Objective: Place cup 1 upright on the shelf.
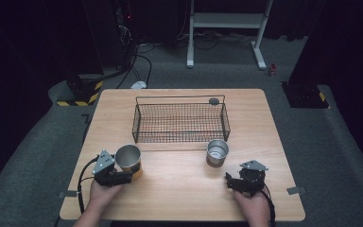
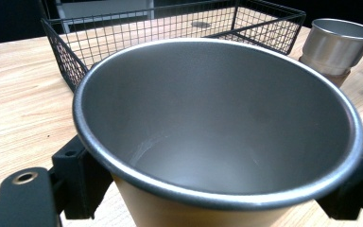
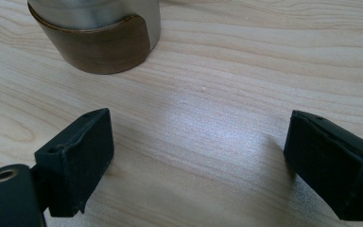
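The left claw [image 1: 123,176] was clamped on a steel cup [image 1: 128,160] at the table's [image 1: 179,189] seven o'clock. The right claw [image 3: 203,165], jaws apart and empty, sat at five o'clock of a second cup [image 1: 217,152].

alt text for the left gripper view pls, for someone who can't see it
A metal cup with a tan sleeve, empty inside, sits close up and clamped between the left gripper's two black jaws. Behind it on the wooden table stands a black wire basket, and a second metal cup stands at the upper right.
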`<control>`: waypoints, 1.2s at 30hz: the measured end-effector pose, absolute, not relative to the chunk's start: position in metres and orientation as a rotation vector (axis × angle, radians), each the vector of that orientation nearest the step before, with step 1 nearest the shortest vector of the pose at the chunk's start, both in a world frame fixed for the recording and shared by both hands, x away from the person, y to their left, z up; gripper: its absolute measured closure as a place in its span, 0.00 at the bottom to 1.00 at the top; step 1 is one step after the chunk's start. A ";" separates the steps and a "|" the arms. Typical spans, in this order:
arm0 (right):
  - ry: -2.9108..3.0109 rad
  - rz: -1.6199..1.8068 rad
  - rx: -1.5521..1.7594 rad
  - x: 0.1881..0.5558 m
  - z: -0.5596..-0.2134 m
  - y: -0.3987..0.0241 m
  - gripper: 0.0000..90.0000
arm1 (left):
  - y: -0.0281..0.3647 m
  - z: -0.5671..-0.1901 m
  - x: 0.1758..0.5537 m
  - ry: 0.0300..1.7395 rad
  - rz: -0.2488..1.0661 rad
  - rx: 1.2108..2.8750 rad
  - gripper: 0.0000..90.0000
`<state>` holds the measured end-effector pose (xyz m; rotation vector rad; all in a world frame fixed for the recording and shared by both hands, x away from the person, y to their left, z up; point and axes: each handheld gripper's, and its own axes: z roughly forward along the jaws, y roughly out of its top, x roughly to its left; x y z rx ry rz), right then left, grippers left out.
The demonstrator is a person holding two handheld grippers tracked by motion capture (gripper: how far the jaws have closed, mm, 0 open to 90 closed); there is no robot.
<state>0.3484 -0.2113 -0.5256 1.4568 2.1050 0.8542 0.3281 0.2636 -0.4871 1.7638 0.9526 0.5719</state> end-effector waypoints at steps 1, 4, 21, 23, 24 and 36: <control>2.105 0.854 1.457 0.348 -0.526 -0.211 0.10 | 0.264 -0.487 0.328 0.955 0.571 1.763 0.17; 2.105 0.854 1.456 0.348 -0.526 -0.211 0.10 | 0.264 -0.488 0.329 0.958 0.583 1.765 0.17; 2.105 0.854 1.456 0.348 -0.526 -0.211 0.10 | 0.259 -0.484 0.325 0.960 0.579 1.740 0.17; 2.105 0.854 1.456 0.348 -0.526 -0.211 0.10 | 0.257 -0.481 0.324 0.964 0.595 1.746 0.17; 2.105 0.854 1.456 0.348 -0.526 -0.211 0.10 | 0.257 -0.480 0.323 0.962 0.597 1.749 0.17; 2.118 0.853 1.445 0.347 -0.525 -0.212 0.10 | 0.243 -0.472 0.323 0.953 0.593 1.755 0.17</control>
